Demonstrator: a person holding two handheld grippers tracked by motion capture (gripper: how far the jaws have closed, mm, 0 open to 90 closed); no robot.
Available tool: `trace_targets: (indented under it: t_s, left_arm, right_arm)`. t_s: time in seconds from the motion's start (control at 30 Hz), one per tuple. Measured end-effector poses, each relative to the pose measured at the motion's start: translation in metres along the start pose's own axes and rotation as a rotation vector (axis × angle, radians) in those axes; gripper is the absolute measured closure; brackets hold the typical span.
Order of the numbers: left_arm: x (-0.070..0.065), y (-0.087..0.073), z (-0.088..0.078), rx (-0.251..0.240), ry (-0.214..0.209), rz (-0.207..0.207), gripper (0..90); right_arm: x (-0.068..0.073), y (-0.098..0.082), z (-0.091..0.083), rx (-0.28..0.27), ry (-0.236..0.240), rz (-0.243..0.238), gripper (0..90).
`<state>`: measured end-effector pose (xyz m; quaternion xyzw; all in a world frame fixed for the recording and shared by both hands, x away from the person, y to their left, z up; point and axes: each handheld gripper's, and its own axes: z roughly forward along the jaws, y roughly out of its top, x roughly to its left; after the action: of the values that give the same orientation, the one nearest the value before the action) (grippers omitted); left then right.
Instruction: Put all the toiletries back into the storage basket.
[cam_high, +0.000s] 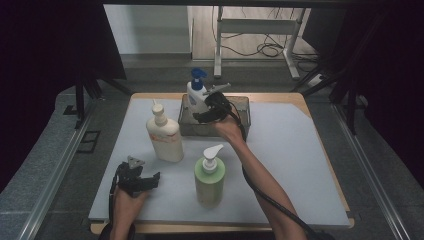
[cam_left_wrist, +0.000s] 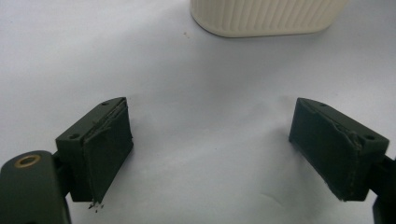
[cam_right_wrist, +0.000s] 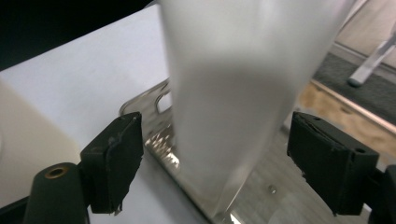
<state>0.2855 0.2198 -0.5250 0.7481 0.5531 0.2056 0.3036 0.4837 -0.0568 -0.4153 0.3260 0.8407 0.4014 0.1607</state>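
A white bottle with a blue pump (cam_high: 196, 90) stands in the left end of a clear plastic bin (cam_high: 241, 109) at the back of the mat. My right gripper (cam_high: 201, 107) is at that bottle. In the right gripper view the bottle's frosted body (cam_right_wrist: 233, 107) stands between the jaws of the gripper (cam_right_wrist: 215, 140), with a gap at each pad, so the gripper is open. Low over the mat at the front left, my left gripper (cam_high: 146, 172) is open too and holds nothing (cam_left_wrist: 210, 140).
A cream ribbed bottle (cam_high: 165, 137) stands on the grey mat (cam_high: 290, 165) left of the bin, just ahead of the left jaws (cam_left_wrist: 266, 16). In the front middle stands a green bottle with a white pump (cam_high: 210, 180). The right arm reaches past it.
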Motion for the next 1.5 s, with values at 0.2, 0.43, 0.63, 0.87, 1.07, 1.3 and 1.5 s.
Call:
trace_targets:
  t_s: [0.2,0.43,0.63,0.87,1.07,1.3,1.5]
  left_arm:
    - [0.0,0.0,0.0,-0.001,-0.001,0.0,12.5]
    - [0.0,0.0,0.0,-0.001,0.0,0.0,12.5]
    - [0.0,0.0,0.0,-0.001,0.0,-0.001,12.5]
    - [0.0,0.0,0.0,-0.001,0.0,-0.001,12.5]
    - [0.0,0.0,0.0,-0.001,0.0,-0.001,12.5]
    - [0.0,0.0,0.0,0.0,0.0,0.0,12.5]
    - [0.0,0.0,0.0,0.0,0.0,0.0,12.5]
  right_arm:
    - [-0.003,-0.012,-0.008,0.009,0.004,0.006,25.0]
    - [-0.014,-0.026,-0.012,0.03,0.026,0.036,38.2]
    - [-0.028,-0.033,-0.015,0.047,-0.014,0.062,53.6]
    - [-0.04,-0.038,-0.011,0.05,-0.04,0.12,72.5]
    - [-0.044,-0.037,0.001,0.075,-0.046,0.134,86.9]
    - [-0.04,-0.03,0.017,0.113,-0.049,0.119,89.7]
    - [-0.041,-0.028,0.027,0.132,-0.041,0.126,89.6]
